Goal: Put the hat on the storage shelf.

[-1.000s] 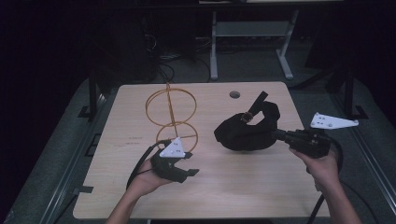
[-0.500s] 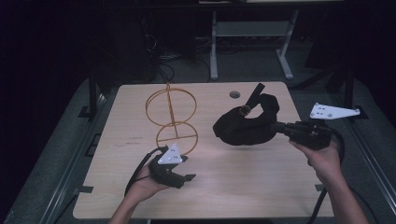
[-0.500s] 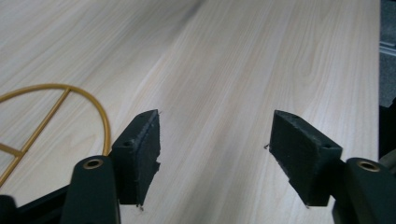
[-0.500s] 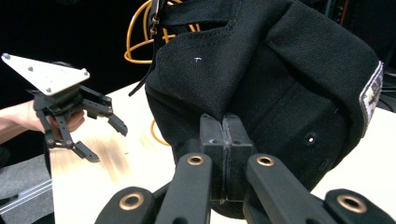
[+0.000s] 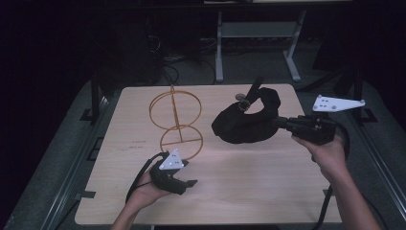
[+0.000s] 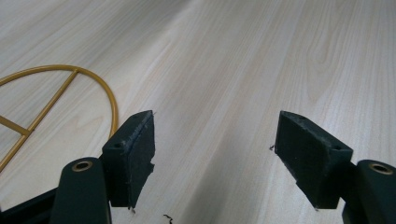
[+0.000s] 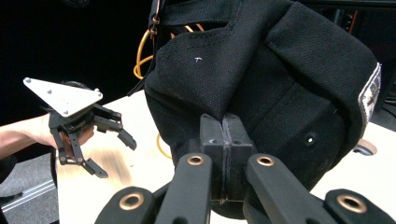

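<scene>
Right claw clenched on the edge of the black cap; in the right gripper view the jaws stand pressed together with a fold of the cap's fabric pinched between them. Cap sits right of centre in the high view, partly lifted, its far side tipped up off the surface. Pinching at the rim seems chosen so the crown hangs open and free, ready to be dropped over something.

Left claw released, jaws spread wide with nothing between them; the left gripper view shows bare wood between the pads. It rests low at the lower left of the high view, just beside the base ring of the gold wire stand. Judgement: kept near the stand to steady it if the cap tugs on it.

Stand upright at centre left, one ring flat on the surface, another raised on a thin post. Likely destination for the cap; cap and stand near but apart
</scene>
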`<state>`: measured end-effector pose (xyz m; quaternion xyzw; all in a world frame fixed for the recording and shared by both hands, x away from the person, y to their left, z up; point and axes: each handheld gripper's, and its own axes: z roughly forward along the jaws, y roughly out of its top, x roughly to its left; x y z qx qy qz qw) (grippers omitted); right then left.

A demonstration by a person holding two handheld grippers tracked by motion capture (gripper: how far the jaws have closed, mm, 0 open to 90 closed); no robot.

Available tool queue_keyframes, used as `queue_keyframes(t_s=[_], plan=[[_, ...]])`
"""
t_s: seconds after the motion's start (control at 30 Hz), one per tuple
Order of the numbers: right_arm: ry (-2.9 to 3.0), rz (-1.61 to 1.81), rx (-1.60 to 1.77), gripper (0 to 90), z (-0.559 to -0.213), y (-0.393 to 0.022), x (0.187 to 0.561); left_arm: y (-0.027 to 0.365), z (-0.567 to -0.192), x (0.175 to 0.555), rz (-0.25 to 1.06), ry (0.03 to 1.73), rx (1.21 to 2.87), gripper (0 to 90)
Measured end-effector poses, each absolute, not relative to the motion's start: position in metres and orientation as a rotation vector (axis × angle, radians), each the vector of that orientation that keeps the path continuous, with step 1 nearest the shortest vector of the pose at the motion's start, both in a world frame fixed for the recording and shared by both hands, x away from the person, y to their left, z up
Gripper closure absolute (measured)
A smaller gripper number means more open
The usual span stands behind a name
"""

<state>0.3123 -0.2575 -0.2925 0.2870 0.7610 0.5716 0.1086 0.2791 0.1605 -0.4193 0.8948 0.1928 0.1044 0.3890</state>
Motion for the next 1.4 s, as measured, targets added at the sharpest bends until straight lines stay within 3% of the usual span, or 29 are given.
queue_keyframes(t_s=[0.73, 1.4], plan=[[2.269, 1.725, 0.689, 89.6, -0.236, -0.217, 0.323, 0.164, -0.425, 0.282, 0.263, 0.497, 2.283, 28.2], [2.389, 1.726, 0.609, 89.5, -0.210, -0.161, 0.359, 0.171, -0.425, 0.284, 0.260, 0.522, 2.263, 28.2]])
